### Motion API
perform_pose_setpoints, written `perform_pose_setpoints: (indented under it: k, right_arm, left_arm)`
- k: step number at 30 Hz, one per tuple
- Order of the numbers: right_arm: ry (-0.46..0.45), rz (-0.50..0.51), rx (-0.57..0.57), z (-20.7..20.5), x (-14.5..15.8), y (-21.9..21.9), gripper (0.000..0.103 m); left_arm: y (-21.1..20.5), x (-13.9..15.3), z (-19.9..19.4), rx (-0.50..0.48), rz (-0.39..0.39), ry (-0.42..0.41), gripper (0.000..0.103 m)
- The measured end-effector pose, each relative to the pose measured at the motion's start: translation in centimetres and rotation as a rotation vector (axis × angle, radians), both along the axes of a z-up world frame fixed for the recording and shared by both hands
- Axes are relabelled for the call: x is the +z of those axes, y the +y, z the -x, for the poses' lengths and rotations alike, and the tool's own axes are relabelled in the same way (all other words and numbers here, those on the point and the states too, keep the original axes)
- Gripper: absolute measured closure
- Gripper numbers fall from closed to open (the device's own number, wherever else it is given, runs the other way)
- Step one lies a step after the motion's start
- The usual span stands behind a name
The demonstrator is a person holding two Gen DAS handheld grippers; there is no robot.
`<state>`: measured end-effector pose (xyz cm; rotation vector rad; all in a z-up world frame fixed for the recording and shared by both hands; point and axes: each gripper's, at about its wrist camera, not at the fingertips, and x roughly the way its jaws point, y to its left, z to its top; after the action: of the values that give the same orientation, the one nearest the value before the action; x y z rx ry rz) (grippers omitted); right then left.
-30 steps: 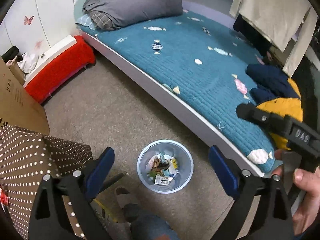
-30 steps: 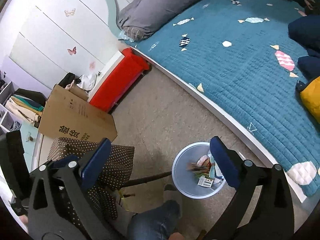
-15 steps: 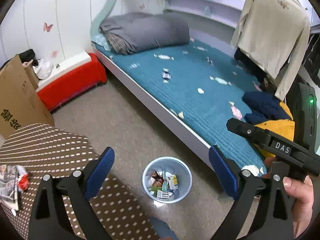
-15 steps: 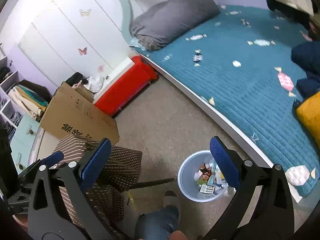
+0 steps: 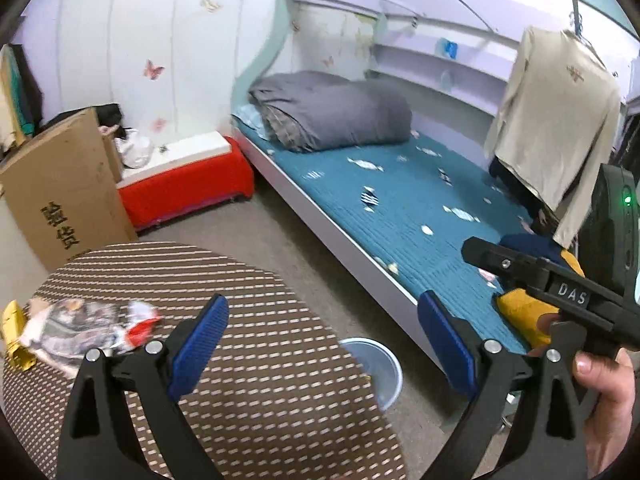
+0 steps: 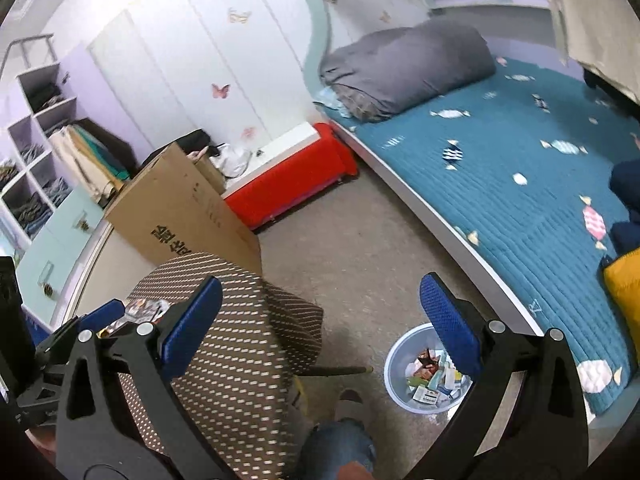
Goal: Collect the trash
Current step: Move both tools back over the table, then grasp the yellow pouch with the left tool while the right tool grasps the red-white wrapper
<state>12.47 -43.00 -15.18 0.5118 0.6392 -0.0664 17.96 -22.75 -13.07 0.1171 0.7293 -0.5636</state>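
Observation:
A pale blue trash bin (image 6: 424,372) stands on the floor by the bed, holding several wrappers and small boxes; in the left wrist view only its rim (image 5: 380,364) shows behind the table. Crumpled wrappers (image 5: 84,324) lie at the left of a round table with a brown dotted cloth (image 5: 248,380); they also show in the right wrist view (image 6: 144,308). My left gripper (image 5: 320,344) is open and empty above the table's right side. My right gripper (image 6: 320,320) is open and empty, above the floor between table and bin. Its body (image 5: 560,292) shows in the left view.
A bed with a teal quilt (image 5: 420,216) and grey duvet (image 5: 332,112) runs along the right. A red box (image 5: 184,188) and a cardboard box (image 5: 64,192) stand by the wall. A yellow item (image 6: 624,284) lies on the bed. My knee (image 6: 340,448) is beside the bin.
Both grippers have risen and tilted up from the bin. The left one moved over the dotted table, bringing the wrappers into view. Both stay open.

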Motion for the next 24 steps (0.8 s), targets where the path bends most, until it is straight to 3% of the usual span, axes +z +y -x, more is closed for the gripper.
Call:
perform_pose_setpoints:
  k: [13, 24]
  right_arm:
    - [0.005, 0.108, 0.148, -2.2, 2.7, 10.2, 0.006]
    - [0.092, 0.187, 0.28, -6.7, 0.2, 18.9, 0.006]
  left_arm:
    - [12.3, 1.5, 1.1, 0.207, 0.024, -0.09, 0.01]
    - [23.3, -0.7, -0.3, 0.431, 0.007, -0.073, 0.01]
